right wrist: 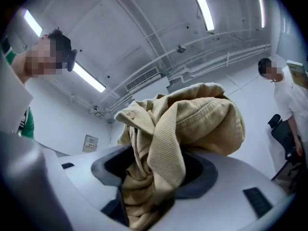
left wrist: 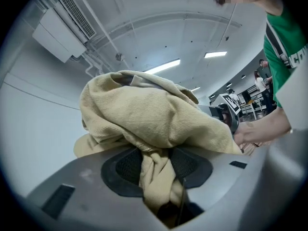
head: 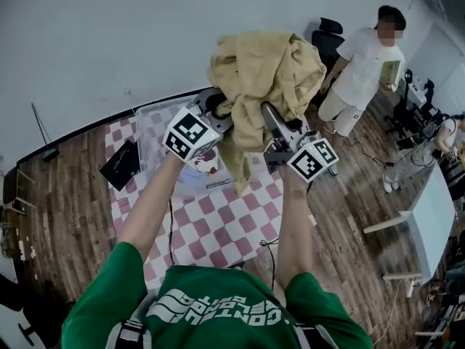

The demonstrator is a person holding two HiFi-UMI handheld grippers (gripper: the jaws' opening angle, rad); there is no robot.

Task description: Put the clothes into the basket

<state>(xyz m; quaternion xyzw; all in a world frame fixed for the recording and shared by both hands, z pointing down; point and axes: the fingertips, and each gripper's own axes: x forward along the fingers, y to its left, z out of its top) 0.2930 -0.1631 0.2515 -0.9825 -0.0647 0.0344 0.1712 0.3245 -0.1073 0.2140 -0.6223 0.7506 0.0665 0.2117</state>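
Nearest to the camera is the green shirt (head: 218, 311) of the person doing the work, both bare forearms stretched out ahead over a pink-and-white checkered cloth (head: 225, 224) spread on the wooden floor. At the far left of that cloth lies a flat black object (head: 120, 166). Beside it stands the pale, translucent basket (head: 156, 109), partly hidden behind the arms. The left gripper (head: 220, 112) has its jaws clamped on a twisted fold of the tan corduroy garment (head: 269, 67); cloth fills the gap between its dark pads and spills over the top of them. The garment hangs bunched in mid-air between the two tools, lifted clear of the basket rather than inside it, with a tail of fabric dangling down between them. The right gripper (head: 270, 126) is likewise closed on a thick wad of the same garment, tilted a little upward. Further right a bystander (head: 360, 67) in a white shirt stands on the floor, and a white table (head: 429, 209) sits at the right edge.
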